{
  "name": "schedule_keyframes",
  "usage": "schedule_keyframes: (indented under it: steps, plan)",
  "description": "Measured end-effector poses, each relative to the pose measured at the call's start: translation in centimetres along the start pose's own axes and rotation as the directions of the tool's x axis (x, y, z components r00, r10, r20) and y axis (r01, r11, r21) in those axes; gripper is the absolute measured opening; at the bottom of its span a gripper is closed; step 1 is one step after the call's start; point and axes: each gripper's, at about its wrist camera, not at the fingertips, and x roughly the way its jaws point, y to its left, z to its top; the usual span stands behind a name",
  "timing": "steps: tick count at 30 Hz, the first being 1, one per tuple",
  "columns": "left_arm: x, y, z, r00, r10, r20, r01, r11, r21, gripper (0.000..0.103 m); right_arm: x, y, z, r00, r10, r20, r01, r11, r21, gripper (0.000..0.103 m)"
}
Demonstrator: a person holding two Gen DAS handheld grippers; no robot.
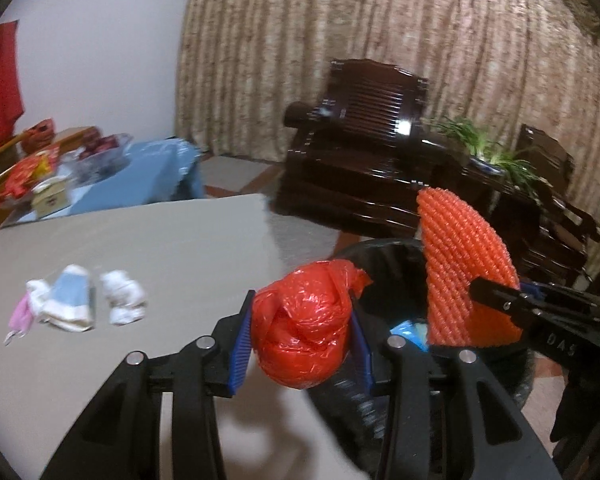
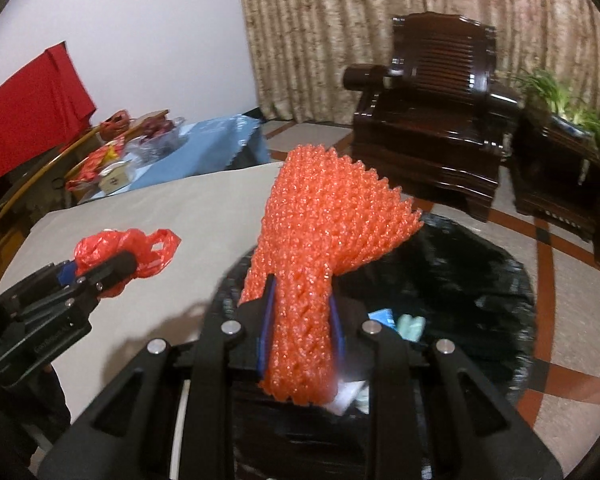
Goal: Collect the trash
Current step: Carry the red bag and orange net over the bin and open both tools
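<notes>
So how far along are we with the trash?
Done: a few scraps already lie in the black bin. In hand: the left tool grips a red plastic bag near the bin's rim; the right tool holds an orange foam net over it. Left: crumpled tissues and wrappers on the table.

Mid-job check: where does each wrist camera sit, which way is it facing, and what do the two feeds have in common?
Left wrist: sits on the left hand-held gripper, looks along its fingers over the table toward the bin; its jaws clamp a red plastic bag.
Right wrist: sits on the right hand-held gripper, looks down into the bin; its jaws pinch an orange foam net.
Shared: bag, net, bin, table, dark wooden armchair, and each other's gripper.
</notes>
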Motion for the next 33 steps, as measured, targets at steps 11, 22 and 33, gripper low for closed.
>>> schedule_keyframes:
  steps: [11, 22, 33]
  plan:
    - [4.6, -7.5, 1.1, 0.992, -0.115, -0.042, 0.118, 0.990, 0.076, 0.042, -0.9, -6.0, -1.2, 0.997, -0.081, -0.006, 0.082, 0.995, 0.063, 0.023]
    - [6.5, -8.8, 0.9, 0.982, -0.164, -0.094, 0.170, 0.983, 0.069, 0.071, -0.3, -7.5, -2.0, 0.988, -0.151, -0.044, 0.153, 0.987, 0.047, 0.046]
    - [3.2, -3.5, 0.0, 0.998, -0.052, -0.032, 0.053, 0.999, 0.012, 0.097, -1.0, -6.9, -3.4, 0.987, -0.159, -0.035, 0.161, 0.984, 0.072, 0.094]
